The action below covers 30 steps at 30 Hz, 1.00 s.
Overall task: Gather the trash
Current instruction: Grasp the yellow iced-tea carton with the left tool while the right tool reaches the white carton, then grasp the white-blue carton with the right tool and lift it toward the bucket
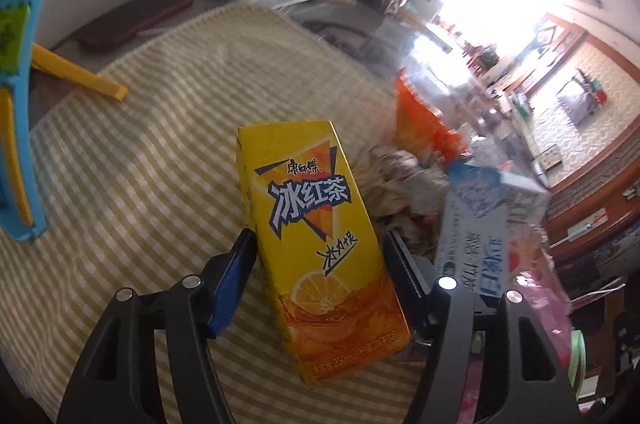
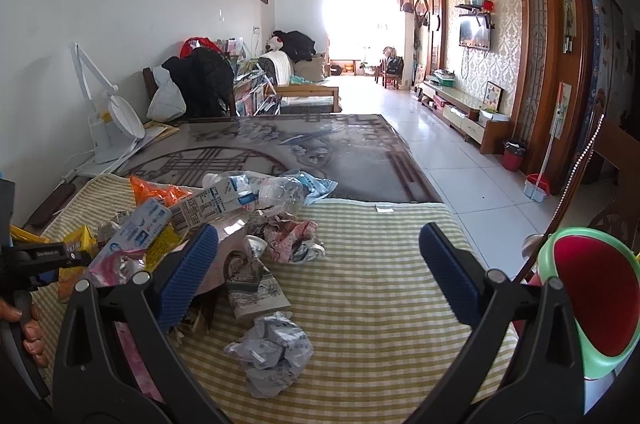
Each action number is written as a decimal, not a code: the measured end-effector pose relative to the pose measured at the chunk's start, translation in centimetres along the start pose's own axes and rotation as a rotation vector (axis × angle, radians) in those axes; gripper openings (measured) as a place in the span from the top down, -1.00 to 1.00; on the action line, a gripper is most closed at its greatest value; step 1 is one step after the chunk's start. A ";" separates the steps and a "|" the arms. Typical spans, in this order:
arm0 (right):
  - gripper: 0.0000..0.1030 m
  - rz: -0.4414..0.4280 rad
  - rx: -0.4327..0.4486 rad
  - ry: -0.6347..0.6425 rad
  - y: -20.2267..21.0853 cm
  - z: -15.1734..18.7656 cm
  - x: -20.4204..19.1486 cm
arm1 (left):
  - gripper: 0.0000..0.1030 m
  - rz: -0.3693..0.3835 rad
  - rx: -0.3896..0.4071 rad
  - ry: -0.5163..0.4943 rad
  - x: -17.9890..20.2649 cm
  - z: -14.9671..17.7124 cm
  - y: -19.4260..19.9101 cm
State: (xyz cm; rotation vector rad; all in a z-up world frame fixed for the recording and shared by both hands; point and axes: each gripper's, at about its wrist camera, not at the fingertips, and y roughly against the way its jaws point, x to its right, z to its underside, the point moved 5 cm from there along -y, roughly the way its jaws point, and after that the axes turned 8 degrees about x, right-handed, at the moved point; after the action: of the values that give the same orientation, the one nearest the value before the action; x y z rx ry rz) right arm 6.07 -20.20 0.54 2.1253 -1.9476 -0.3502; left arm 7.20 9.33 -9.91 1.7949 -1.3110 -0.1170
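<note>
In the left wrist view a yellow iced-tea carton (image 1: pixel 320 248) lies between the jaws of my left gripper (image 1: pixel 318 248). The jaws stand close on both sides of it, and I cannot tell whether they press it. A white-blue milk carton (image 1: pixel 484 224), crumpled paper (image 1: pixel 404 184) and an orange wrapper (image 1: pixel 420 120) lie to its right. In the right wrist view my right gripper (image 2: pixel 316 248) is open and empty above the striped cloth (image 2: pixel 380 304). Crumpled paper (image 2: pixel 272 348), a flattened carton (image 2: pixel 256 288) and a heap of wrappers and bottles (image 2: pixel 224 200) lie in front of it. A green bin with a red inside (image 2: pixel 592 288) stands at the right.
The striped cloth (image 1: pixel 140 164) covers a glass-topped table (image 2: pixel 288 144). A blue and yellow frame (image 1: pixel 20 84) stands at the left in the left wrist view. A white desk lamp (image 2: pixel 112 116) stands at the table's back left. A wooden chair (image 2: pixel 612 192) is behind the bin.
</note>
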 end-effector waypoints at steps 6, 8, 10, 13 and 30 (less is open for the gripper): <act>-0.93 -0.083 -0.168 -0.029 -2.8 -1.5 -4.2 | -0.21 0.110 0.052 -0.031 1.4 -0.9 3.2; -0.93 -0.108 -0.249 -0.025 -4.5 -1.7 -6.3 | -0.20 0.147 0.082 -0.019 1.3 -1.4 4.6; -0.93 -0.139 -0.307 0.000 -5.9 -1.8 -8.9 | -0.20 0.190 0.111 0.014 0.9 -2.2 5.9; -0.93 -0.175 -0.369 0.072 -7.4 -1.5 -13.1 | -0.20 0.234 0.156 0.033 0.3 -3.3 7.5; -0.47 -0.247 -0.646 0.125 -11.3 4.8 -20.4 | -0.21 0.387 0.214 0.065 -0.7 -4.9 10.1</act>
State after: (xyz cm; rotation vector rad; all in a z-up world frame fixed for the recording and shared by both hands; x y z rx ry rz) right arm 13.36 0.97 -7.39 1.8815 -1.2648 -0.7530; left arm 2.24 12.32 -0.29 1.6662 -1.6455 0.3023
